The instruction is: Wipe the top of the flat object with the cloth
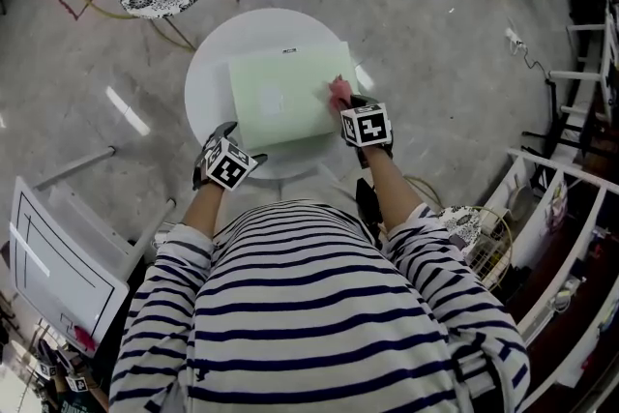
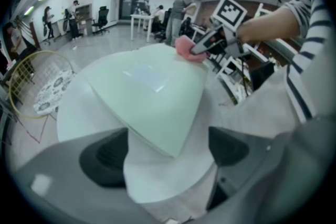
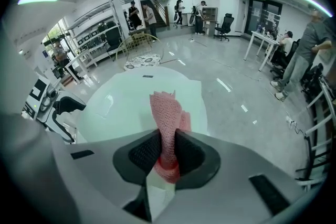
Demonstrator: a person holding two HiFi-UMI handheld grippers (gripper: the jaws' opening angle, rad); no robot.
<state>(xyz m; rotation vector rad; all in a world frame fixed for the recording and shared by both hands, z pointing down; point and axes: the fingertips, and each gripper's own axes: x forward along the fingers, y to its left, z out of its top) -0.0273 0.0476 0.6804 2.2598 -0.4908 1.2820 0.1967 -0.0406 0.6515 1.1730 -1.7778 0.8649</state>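
We hold the pink cloth (image 3: pixel 167 113) clamped tight between the jaws of our right gripper (image 3: pixel 167 153). The cloth presses on the top of the pale green board (image 1: pixel 276 97) at its right edge. The board lies flat on the round white table (image 1: pixel 205 77). Our left gripper (image 2: pixel 164 150) sits at the board's near left corner, jaws apart and gripping nothing.

No text can be read. A small dark label (image 1: pixel 288 51) on the table (image 1: pixel 208 77), upper centre of the head view, is too small. The cubes on the left gripper (image 1: pixel 230 134) and right gripper (image 1: pixel 348 103) bear only black-and-white square patterns.
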